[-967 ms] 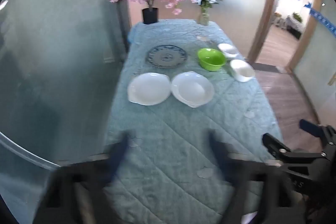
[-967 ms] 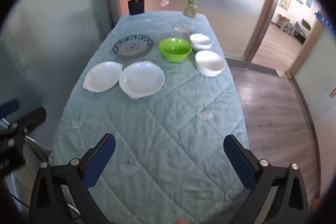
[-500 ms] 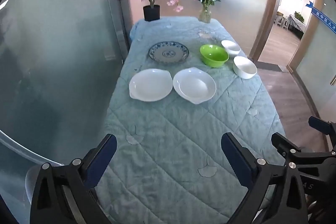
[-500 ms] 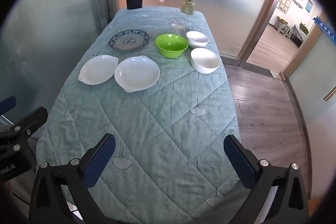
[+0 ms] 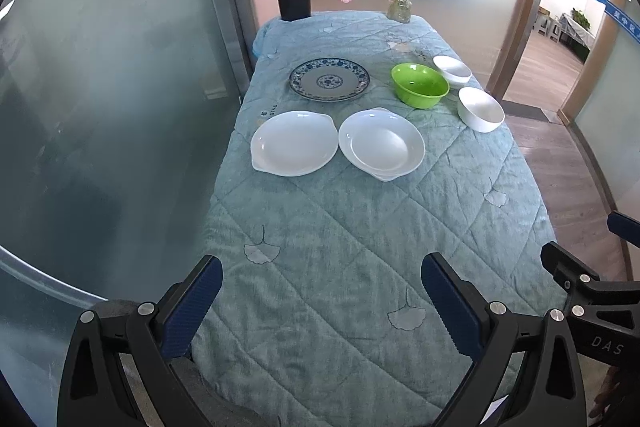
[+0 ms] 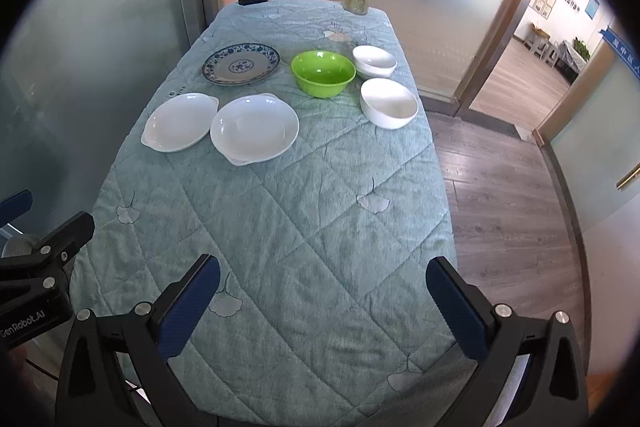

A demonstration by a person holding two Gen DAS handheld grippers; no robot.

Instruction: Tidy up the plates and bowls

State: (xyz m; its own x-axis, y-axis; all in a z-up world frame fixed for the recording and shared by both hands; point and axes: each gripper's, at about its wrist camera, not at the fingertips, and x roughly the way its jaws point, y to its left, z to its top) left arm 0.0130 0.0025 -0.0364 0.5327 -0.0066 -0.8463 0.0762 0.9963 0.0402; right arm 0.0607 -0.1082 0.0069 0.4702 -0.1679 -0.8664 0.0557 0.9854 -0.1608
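On the teal quilted table (image 5: 360, 247) lie a white eared plate (image 5: 293, 142), a white deep plate (image 5: 381, 145) stacked on another, a blue-patterned plate (image 5: 329, 79), a green bowl (image 5: 419, 84) and two white bowls (image 5: 480, 109) (image 5: 452, 69). The same dishes show in the right wrist view: eared plate (image 6: 180, 121), deep plate (image 6: 255, 128), patterned plate (image 6: 241, 63), green bowl (image 6: 323, 73), white bowls (image 6: 389, 102) (image 6: 374, 61). My left gripper (image 5: 320, 291) and right gripper (image 6: 322, 295) are both open and empty above the table's near end, far from the dishes.
A black pot with pink blossoms (image 5: 295, 4) and a glass vase of flowers (image 5: 399, 9) stand at the table's far end. A frosted glass wall (image 5: 100, 87) runs along the left. Wood floor (image 6: 500, 167) and a doorway lie to the right.
Both grippers have moved forward and lower toward the table's near end; the dishes appear larger. Nothing on the table has moved.
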